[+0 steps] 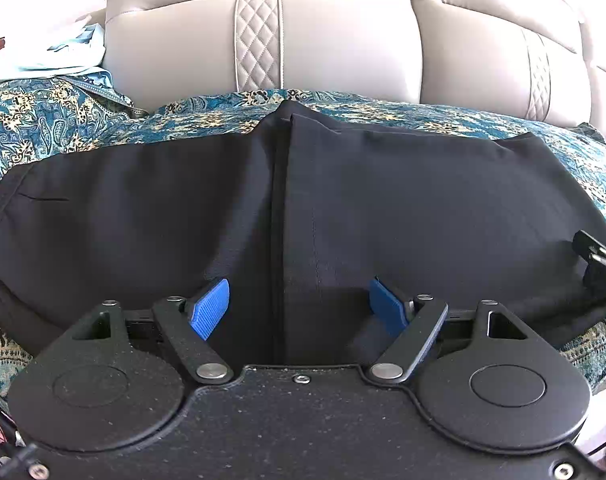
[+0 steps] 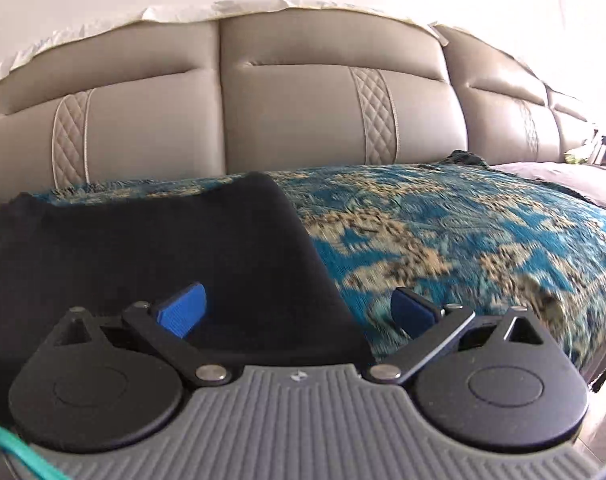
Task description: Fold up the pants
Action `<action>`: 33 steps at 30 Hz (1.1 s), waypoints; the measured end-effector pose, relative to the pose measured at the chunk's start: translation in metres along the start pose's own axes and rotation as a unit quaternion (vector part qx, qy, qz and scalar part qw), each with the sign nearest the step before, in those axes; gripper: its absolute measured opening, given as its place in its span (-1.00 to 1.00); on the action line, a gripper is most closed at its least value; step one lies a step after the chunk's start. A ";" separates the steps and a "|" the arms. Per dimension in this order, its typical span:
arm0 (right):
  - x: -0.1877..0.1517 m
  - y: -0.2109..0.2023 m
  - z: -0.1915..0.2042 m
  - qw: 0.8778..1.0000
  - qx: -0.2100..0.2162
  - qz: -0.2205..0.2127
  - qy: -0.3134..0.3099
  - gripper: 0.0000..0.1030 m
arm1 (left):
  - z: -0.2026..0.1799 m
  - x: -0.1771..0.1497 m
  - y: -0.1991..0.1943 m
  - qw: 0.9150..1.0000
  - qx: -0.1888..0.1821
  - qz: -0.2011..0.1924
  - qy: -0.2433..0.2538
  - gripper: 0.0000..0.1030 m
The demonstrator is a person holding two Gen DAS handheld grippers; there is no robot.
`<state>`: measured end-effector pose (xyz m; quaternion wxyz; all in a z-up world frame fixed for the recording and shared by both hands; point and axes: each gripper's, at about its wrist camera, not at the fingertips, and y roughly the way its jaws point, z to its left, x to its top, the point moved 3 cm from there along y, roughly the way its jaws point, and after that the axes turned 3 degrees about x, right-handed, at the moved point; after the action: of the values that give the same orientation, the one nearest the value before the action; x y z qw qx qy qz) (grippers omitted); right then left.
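Observation:
Black pants (image 1: 383, 200) lie flat across a teal patterned blanket (image 1: 55, 120) on a sofa seat. A lengthwise fold line (image 1: 281, 200) runs away from me through their middle. My left gripper (image 1: 299, 292) hovers open over the near edge of the pants, with its blue pads (image 1: 209, 308) wide apart on either side of that fold line. A dark part of the right gripper (image 1: 599, 260) shows at the right end of the pants. In the right wrist view the right gripper (image 2: 299, 296) is open and straddles the slanted right edge of the pants (image 2: 143, 248), gripping nothing.
The beige leather backrest (image 2: 295, 112) rises just behind the blanket (image 2: 463, 232). Light blue cloth (image 1: 59, 52) is heaped at the far left of the seat. Dark objects (image 2: 603, 148) sit at the sofa's far right end.

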<state>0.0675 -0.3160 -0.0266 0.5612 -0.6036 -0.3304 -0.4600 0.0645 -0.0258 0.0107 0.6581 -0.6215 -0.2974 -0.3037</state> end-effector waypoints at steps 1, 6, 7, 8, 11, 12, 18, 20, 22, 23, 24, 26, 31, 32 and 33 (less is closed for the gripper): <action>-0.004 -0.001 -0.001 1.000 0.004 -0.015 0.000 1.00 | 0.000 0.000 0.000 1.000 0.000 0.000 0.000 0.49; -0.015 0.000 -0.003 0.998 0.007 -0.060 -0.011 1.00 | -0.001 0.000 0.000 1.000 -0.001 0.000 0.002 0.55; -0.015 0.000 -0.002 0.998 0.004 -0.061 -0.013 1.00 | -0.002 0.000 0.000 1.000 -0.001 0.000 0.003 0.55; -0.013 0.000 0.000 0.998 -0.001 -0.057 -0.014 1.00 | -0.002 0.001 0.000 1.000 -0.002 0.003 0.003 0.55; -0.002 -0.003 0.007 0.999 -0.015 -0.040 -0.022 1.00 | 0.001 0.004 -0.001 1.000 -0.010 0.017 0.004 0.57; 0.002 -0.007 0.011 0.998 -0.019 -0.047 -0.026 1.00 | 0.004 0.005 -0.002 1.000 -0.012 0.021 0.003 0.58; 0.019 -0.033 0.049 0.991 0.037 -0.116 -0.064 1.00 | 0.030 0.010 -0.022 1.000 0.016 -0.001 -0.005 0.69; 0.018 -0.034 0.066 0.989 0.068 -0.111 -0.074 1.00 | 0.045 0.012 -0.028 0.999 0.033 -0.013 -0.014 0.77; 0.014 -0.031 0.086 0.986 0.100 -0.097 -0.087 1.00 | 0.063 0.013 -0.033 0.998 0.050 -0.021 -0.033 0.98; 0.011 -0.030 0.096 0.985 0.115 -0.089 -0.095 1.00 | 0.074 0.012 -0.035 0.997 0.058 -0.025 -0.045 0.98; 0.008 -0.030 0.106 0.983 0.127 -0.083 -0.102 1.00 | 0.086 0.011 -0.037 0.996 0.066 -0.025 -0.059 0.98; 0.002 -0.029 0.124 0.979 0.149 -0.075 -0.119 1.00 | 0.109 0.007 -0.037 0.993 0.081 -0.015 -0.088 0.98; -0.011 -0.036 0.160 0.966 0.195 -0.068 -0.157 1.00 | 0.172 -0.003 -0.033 0.977 0.110 -0.001 -0.185 0.98; -0.013 -0.036 0.165 0.963 0.203 -0.064 -0.163 1.00 | 0.186 -0.004 -0.032 0.971 0.115 -0.002 -0.210 0.98; -0.015 -0.036 0.170 0.960 0.214 -0.058 -0.169 1.00 | 0.198 -0.007 -0.031 0.967 0.116 0.001 -0.226 0.98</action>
<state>0.0607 -0.1421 -0.0182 0.5859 -0.5182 -0.5453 -0.3013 0.0340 0.1707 0.0352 0.6415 -0.5940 -0.4707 -0.1184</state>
